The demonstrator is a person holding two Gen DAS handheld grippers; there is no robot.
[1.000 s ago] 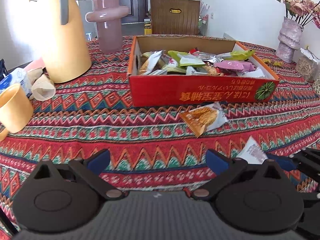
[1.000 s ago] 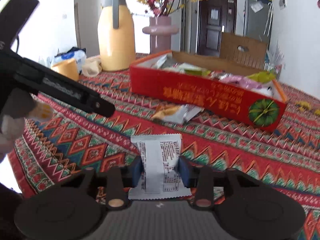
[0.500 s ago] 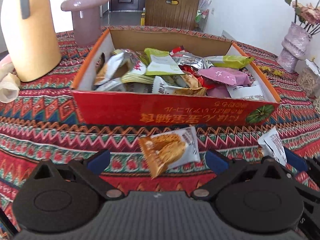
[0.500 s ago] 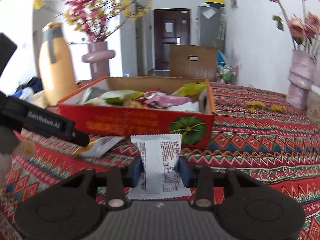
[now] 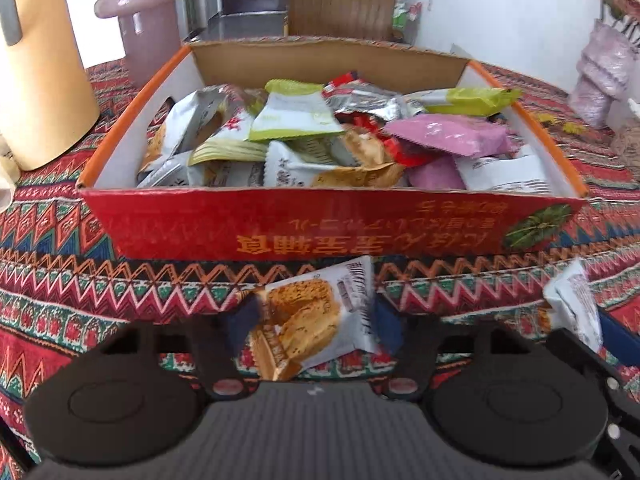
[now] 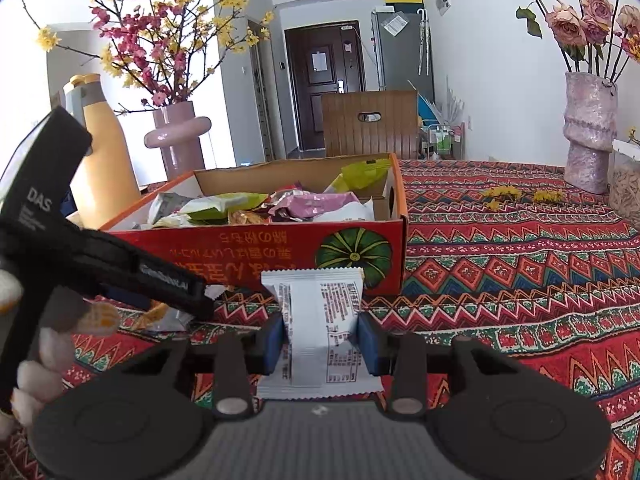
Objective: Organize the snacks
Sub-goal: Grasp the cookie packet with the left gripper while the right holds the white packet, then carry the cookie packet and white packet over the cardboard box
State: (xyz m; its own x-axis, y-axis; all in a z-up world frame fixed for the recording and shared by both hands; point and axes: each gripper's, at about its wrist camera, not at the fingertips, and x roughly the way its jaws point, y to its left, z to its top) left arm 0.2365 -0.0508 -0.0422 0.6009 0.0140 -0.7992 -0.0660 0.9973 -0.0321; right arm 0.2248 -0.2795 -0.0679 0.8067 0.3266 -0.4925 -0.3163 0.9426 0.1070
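Left gripper [image 5: 312, 320] closing on an orange-printed snack packet [image 5: 316, 316] lying on the patterned tablecloth [image 5: 80, 280], just before the red snack box [image 5: 320, 224].

A second earlier we had those jaws spread wide and farther from the box; now the packet sat between them. Our right gripper [image 6: 320, 340] stayed clamped on a white packet [image 6: 320, 320] near the box's corner, so both looked ready to go in.
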